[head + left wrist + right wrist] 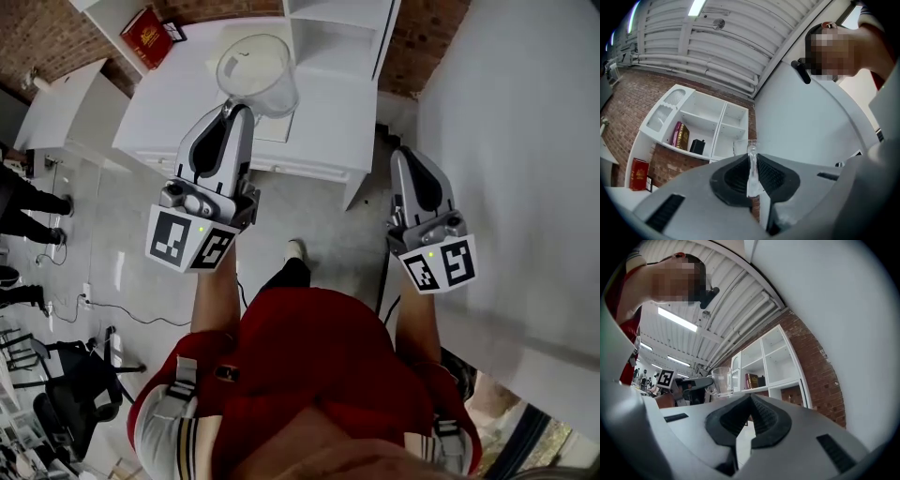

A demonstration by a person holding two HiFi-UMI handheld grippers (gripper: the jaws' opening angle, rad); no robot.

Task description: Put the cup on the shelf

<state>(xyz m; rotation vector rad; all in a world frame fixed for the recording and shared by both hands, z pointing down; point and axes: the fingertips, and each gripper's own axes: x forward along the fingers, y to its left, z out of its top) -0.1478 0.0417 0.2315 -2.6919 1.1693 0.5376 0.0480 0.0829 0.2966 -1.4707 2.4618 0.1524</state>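
Grey left gripper: jaws are pinching narrow on the cup; the left gripper view is showing a strip of clear glass clamped between the pads.
Cup: clear glass, riding upright with its mouth up at the tip of the left gripper, and hanging in the air over the table.
Right gripper: jaws are resting together with nothing between them; it is travelling beside the left gripper, well apart from the cup.
Table: white, lying below and ahead of the left gripper; a red book is sitting at its far-left corner.
Shelf: white, with open compartments, standing ahead of both grippers and beyond the cup. Books and a black item are occupying a compartment left of the left gripper's line. The compartments nearer that line are looking bare.
Progress: the pick-up is judged complete, since the cup is hanging clear of every surface.
Remaining: carrying the cup to a bare compartment, setting it down upright, opening the left jaws and backing out.
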